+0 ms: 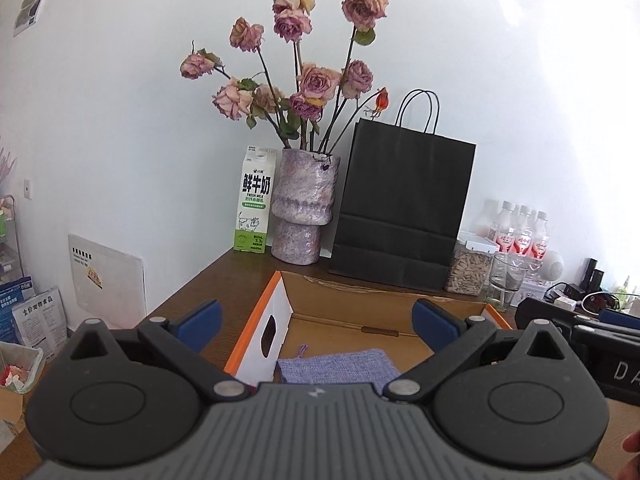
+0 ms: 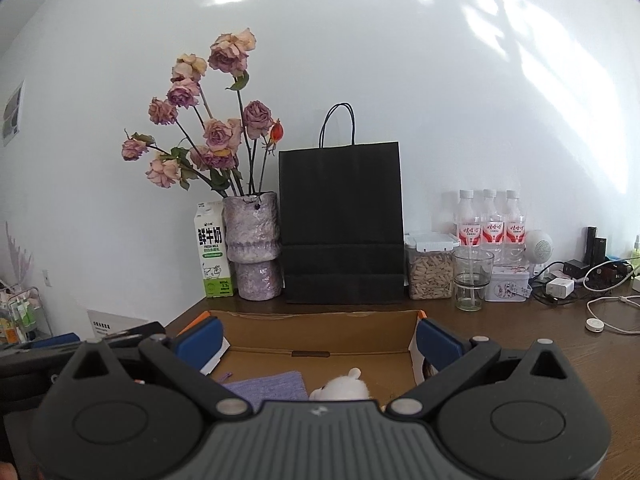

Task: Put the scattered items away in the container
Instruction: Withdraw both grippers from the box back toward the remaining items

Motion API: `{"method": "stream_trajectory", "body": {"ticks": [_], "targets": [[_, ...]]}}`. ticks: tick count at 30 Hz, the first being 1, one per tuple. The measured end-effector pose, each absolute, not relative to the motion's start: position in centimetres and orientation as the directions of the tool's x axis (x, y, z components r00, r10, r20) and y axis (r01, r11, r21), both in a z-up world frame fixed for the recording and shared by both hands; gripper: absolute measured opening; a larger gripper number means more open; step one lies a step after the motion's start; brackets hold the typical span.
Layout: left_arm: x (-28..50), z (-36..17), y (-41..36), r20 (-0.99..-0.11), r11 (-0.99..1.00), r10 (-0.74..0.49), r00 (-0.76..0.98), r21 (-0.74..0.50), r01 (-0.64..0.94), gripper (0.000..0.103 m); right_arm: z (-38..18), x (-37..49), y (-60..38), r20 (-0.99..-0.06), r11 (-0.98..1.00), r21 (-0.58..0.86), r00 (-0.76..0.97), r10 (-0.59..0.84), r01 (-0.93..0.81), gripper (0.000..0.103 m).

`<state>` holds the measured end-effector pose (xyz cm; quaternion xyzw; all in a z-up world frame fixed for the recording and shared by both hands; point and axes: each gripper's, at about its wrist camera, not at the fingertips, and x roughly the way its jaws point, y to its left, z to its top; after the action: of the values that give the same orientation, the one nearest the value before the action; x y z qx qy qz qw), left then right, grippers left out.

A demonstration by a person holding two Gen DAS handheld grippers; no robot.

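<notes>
Both wrist views low, near, facing wall, sharing cardboard box [image 1: 400,304] interior

White wall [image 2: 400,60] with sunlight patches at upper right. Dark wood table [image 2: 520,344] against it; vase of dried roses [image 2: 252,248], black paper bag [image 2: 342,224], water bottles [image 2: 492,224] along table's back edge.

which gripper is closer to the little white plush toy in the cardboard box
Right. The white plush toy lies just below the open right gripper; the left gripper hangs over the purple pouch, further left.
</notes>
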<state>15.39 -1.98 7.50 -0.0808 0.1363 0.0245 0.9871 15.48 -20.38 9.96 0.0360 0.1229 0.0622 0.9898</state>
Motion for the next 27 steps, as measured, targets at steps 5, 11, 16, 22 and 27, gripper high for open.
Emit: {"method": "stream_trajectory", "body": {"ticks": [5, 11, 16, 22, 27], "targets": [[12.6, 7.5, -1.7, -0.274, 0.989, 0.014, 0.962, -0.137, -0.053, 0.103, 10.2, 12.4, -20.6, -0.234, 0.989, 0.071, 0.962, 0.141, -0.128, 0.103], [9.5, 6.4, -0.8, -0.304, 0.991, 0.008, 0.953, -0.123, -0.048, 0.103, 9.7, 9.0, -21.0, -0.247, 0.991, 0.039, 0.96, 0.132, -0.126, 0.103], [7.7, 5.7, 0.1, -0.322, 0.992, 0.017, 0.947, -0.112, -0.056, 0.103, 8.9, 7.3, -21.5, -0.273, 0.991, 0.029, 0.953, 0.134, -0.131, 0.103], [6.3, 5.1, 0.8, -0.338, 0.994, 0.027, 0.941, -0.091, -0.061, 0.103, 7.4, 6.2, -21.8, -0.308, 0.99, 0.027, 0.941, 0.139, -0.138, 0.103], [5.4, 4.7, 0.9, -0.348, 0.995, 0.021, 0.937, -0.088, -0.056, 0.103, 6.6, 5.2, -22.0, -0.327, 0.989, 0.02, 0.934, 0.146, -0.147, 0.103]]}}
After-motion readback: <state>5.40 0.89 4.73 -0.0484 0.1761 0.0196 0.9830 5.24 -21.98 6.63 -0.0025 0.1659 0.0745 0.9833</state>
